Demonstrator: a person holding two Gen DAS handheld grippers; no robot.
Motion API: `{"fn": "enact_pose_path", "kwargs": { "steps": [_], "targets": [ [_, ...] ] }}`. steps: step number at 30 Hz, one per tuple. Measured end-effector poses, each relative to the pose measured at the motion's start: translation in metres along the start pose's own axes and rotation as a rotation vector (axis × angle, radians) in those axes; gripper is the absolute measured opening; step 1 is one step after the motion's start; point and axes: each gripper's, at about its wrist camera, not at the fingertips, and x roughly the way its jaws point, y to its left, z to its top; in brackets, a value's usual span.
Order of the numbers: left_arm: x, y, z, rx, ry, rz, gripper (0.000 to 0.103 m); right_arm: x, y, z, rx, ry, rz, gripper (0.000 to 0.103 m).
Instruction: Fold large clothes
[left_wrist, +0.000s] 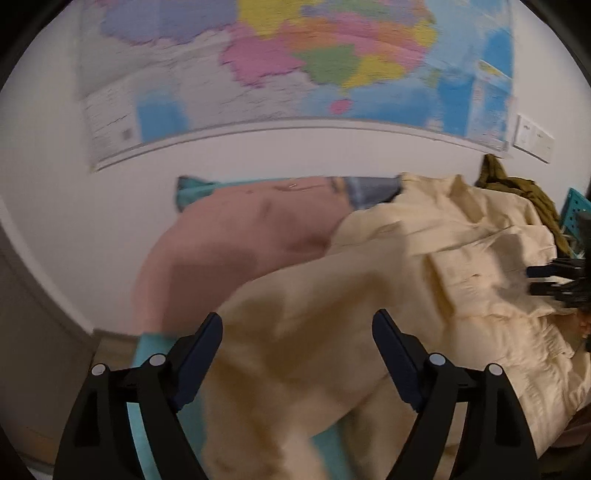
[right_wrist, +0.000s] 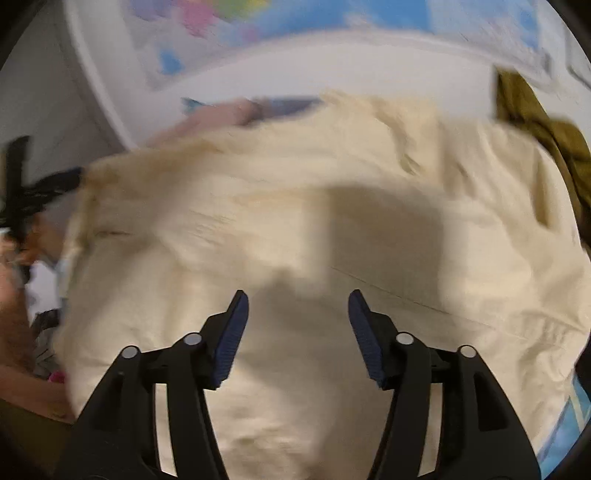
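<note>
A large cream-coloured cotton garment (right_wrist: 295, 229), rumpled and creased, was spread across most of the work surface, with one edge draped over a pink folded cloth (left_wrist: 236, 236) on its far left side and an olive-green crumpled garment (left_wrist: 517, 192) heaped at its far right corner. The left gripper (left_wrist: 297, 332) was held above the near left part of the cream garment with its jaws released and nothing between the blue pads; the right gripper (right_wrist: 297, 310) was likewise held over the middle of the fabric, jaws apart and empty. The step in hand was judged to be the choosing of fresh hold points for a fold, the cloth not yet lying flat. It would be done well if both grippers were brought to matching edges or corners, a single layer was pinched at each, and the fabric was drawn taut before being laid over, so that the wrinkles near the middle were not trapped. The garment was seen to rest on a turquoise-covered surface (left_wrist: 147, 354), visible only at its edges. Behind it, a white wall (left_wrist: 258, 155) carried a large coloured map (left_wrist: 332, 62) and a pale switch plate (left_wrist: 533, 138). Both views were blurred.
</note>
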Motion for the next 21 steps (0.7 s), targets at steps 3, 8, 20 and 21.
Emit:
{"fn": "enact_pose_path", "kwargs": {
  "steps": [3, 8, 20, 21],
  "targets": [
    [0.008, 0.018, -0.012, -0.020, 0.046, 0.012, 0.080, 0.006, 0.054, 0.004, -0.098, -0.006, 0.175, 0.062],
    [0.022, 0.029, -0.026, -0.039, 0.097, -0.006, 0.053, 0.049, 0.154, 0.012, -0.250, 0.076, 0.464, 0.066],
    [0.014, 0.031, -0.021, -0.052, 0.111, -0.100, 0.046, 0.154, 0.249, 0.038, -0.253, 0.184, 0.560, 0.016],
    [0.011, 0.031, -0.018, -0.055, 0.107, -0.113, 0.047, 0.140, 0.246, 0.042, -0.268, 0.159, 0.570, 0.015]
  ]
}}
